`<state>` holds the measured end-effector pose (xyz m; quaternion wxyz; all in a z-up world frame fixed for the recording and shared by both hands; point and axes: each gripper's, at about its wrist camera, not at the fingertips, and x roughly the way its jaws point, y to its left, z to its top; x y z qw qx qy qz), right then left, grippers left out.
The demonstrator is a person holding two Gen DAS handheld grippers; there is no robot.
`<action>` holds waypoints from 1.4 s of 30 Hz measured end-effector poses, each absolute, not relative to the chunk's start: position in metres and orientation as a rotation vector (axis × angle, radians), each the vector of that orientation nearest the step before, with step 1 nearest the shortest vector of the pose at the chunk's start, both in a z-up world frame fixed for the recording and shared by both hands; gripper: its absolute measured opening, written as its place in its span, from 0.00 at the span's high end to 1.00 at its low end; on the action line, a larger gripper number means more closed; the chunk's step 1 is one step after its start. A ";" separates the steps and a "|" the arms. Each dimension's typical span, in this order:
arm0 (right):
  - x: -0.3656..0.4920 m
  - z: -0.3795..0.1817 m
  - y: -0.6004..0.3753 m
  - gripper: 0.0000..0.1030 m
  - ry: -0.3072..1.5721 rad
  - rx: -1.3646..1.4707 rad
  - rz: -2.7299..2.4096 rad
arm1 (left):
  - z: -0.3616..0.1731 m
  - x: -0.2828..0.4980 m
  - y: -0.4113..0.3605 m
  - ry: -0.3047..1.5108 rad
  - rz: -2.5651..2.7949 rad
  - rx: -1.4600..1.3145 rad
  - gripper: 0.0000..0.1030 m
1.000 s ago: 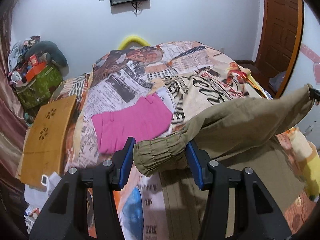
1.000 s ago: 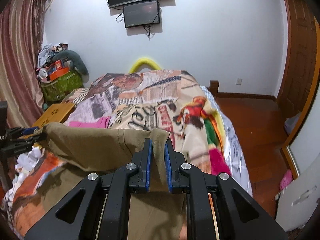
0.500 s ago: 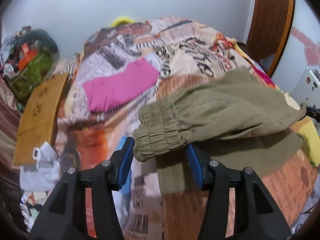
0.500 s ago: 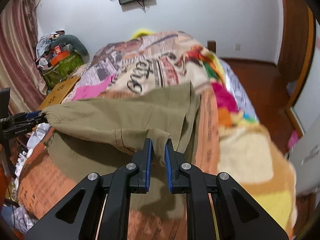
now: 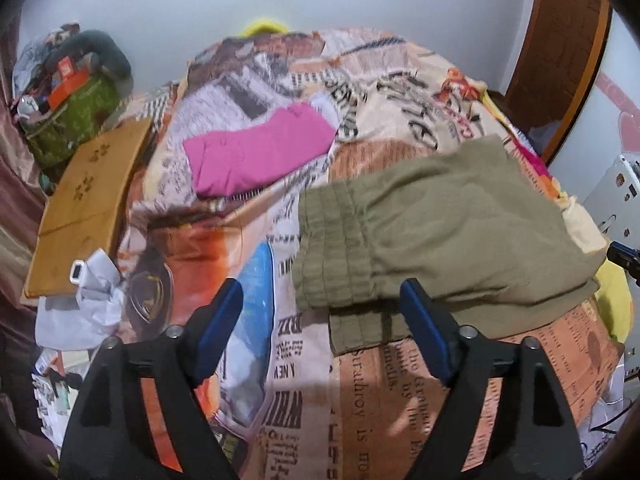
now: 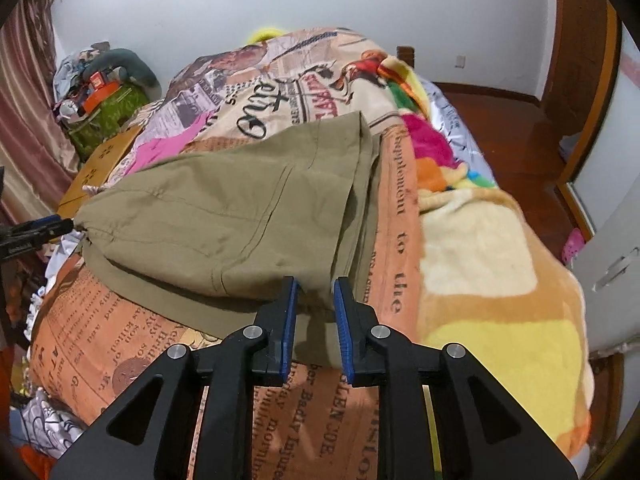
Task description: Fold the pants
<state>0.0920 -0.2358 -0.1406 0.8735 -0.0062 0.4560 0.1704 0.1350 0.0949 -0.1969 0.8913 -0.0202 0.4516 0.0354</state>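
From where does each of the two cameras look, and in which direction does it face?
Left wrist: sits on the left gripper, faces down over the bed at the olive pants' waistband; its own open fingers show.
Right wrist: sits on the right gripper, faces down at the pants' other end; its fingers show, slightly apart.
Shared: pants, bed, pink garment, wooden board; each glimpses the other gripper.

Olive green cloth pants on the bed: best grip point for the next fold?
Probably the ribbed elastic waistband end of the olive green cloth pants, approached from the near bed edge: it is thick, stacked and overhangs the lower layer, so open jaws can straddle it.
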 end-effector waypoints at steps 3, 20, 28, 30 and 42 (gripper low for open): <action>0.089 -0.127 -0.232 0.71 0.913 -0.022 0.357 | -0.182 0.134 0.088 0.901 0.063 -0.023 0.12; 0.087 -0.125 -0.144 0.39 0.890 -0.162 0.600 | -0.218 0.149 0.011 0.985 -0.087 0.293 0.03; 0.094 -0.146 -0.117 0.39 0.972 -0.186 0.677 | -0.214 0.166 0.000 0.975 -0.117 0.280 0.04; 0.094 -0.150 -0.111 0.39 0.989 -0.198 0.696 | -0.210 0.171 0.002 0.972 -0.122 0.260 0.04; 0.100 -0.144 -0.103 0.88 0.895 -0.218 0.730 | -0.209 0.169 -0.011 0.974 -0.182 0.282 0.06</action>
